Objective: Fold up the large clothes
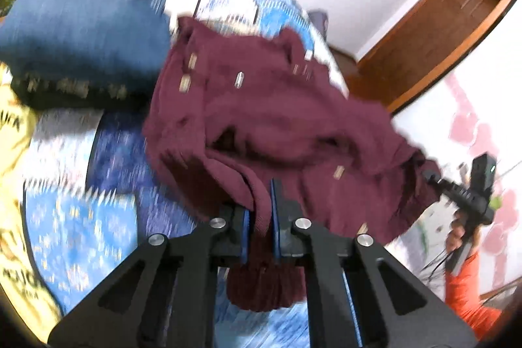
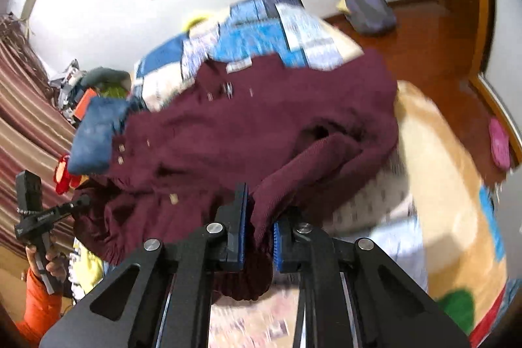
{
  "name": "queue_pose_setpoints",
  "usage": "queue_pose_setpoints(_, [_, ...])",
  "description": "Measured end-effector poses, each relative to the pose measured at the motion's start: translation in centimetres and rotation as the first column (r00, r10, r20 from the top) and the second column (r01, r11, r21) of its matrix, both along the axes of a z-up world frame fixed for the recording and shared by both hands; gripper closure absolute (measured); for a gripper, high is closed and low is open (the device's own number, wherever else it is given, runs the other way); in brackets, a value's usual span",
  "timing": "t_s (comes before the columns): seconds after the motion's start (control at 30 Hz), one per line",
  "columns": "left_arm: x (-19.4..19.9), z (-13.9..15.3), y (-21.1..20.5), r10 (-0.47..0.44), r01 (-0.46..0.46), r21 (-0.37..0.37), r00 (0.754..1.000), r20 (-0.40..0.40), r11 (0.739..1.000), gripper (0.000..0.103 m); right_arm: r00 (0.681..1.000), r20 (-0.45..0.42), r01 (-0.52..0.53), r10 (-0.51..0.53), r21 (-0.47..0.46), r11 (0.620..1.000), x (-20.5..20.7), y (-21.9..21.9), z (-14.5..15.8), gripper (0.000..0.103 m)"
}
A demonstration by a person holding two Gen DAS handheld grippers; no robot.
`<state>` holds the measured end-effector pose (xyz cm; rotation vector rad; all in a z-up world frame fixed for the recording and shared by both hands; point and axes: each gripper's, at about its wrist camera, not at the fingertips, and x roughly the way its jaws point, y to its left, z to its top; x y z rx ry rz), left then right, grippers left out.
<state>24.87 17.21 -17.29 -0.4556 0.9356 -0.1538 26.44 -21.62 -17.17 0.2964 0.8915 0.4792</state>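
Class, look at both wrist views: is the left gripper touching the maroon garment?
Touching. The left wrist view shows the left gripper with its blue pads closed on a ribbed cuff of the maroon garment.

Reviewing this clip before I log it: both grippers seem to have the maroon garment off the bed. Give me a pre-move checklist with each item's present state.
1. Left gripper shut on a ribbed edge of the maroon garment: ok.
2. Right gripper shut on another ribbed part of the garment: ok.
3. Garment spread flat between the two grips: not ok; it sags in bunched folds.
4. Which parts are gripped, cuffs or hem: cannot tell; the frames are motion-blurred.
5. Landing spot on the patterned bedspread: not ok; folded blue jeans lie beside the garment and look to overlap its edge.
6. Garment clear of the bed: cannot tell.
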Motion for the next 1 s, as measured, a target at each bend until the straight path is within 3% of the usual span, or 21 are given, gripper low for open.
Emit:
queue_pose_setpoints(0.2, [5.4, 5.7, 1.6, 0.038, -0.036, -0.016, 0.993, 0.115, 0.999, 0.095, 0.993, 0.107, 0.062, -0.059, -0.028, 0.998, 4.0, -0.1, 3.9, 0.093])
queue_pose_setpoints(0.37, [10.8, 7.5, 2.7, 0.112, -0.122, 0.071, 0.984, 0.139, 0.990, 0.096, 0.983, 0.113, 0.147, -0.143, -0.028, 0.989, 8.2, -1.3, 4.2, 0.093])
queue_pose_setpoints(0.5, [15.6, 6.1, 4.0, 0.172, -0.186, 0.119, 0.978, 0.122, 0.975, 0.096, 0.972, 0.088, 0.221, -0.217, -0.038, 0.975, 13.2, -1.2, 2.8, 0.093])
queue_pose_setpoints(0.67, [20.6, 2.3, 5.2, 0.206, -0.216, 0.167, 0.976, 0.075, 0.962, 0.096, 0.969, 0.022, 0.248, -0.247, -0.102, 0.963, 18.5, -0.6, -0.3, 0.093])
queue_pose_setpoints(0.9, [24.6, -2.3, 4.0, 0.140, -0.135, 0.333, 0.990, 0.010, 0.933, 0.095, 0.972, -0.033, 0.219, -0.234, -0.251, 0.943, 21.2, 1.1, -5.1, 0.093])
queue_pose_setpoints(1.0, [24.7, -3.1, 4.0, 0.110, -0.102, 0.342, 0.994, -0.004, 0.934, 0.094, 0.977, -0.048, 0.185, -0.209, -0.301, 0.935, 20.7, 1.3, -5.5, 0.089])
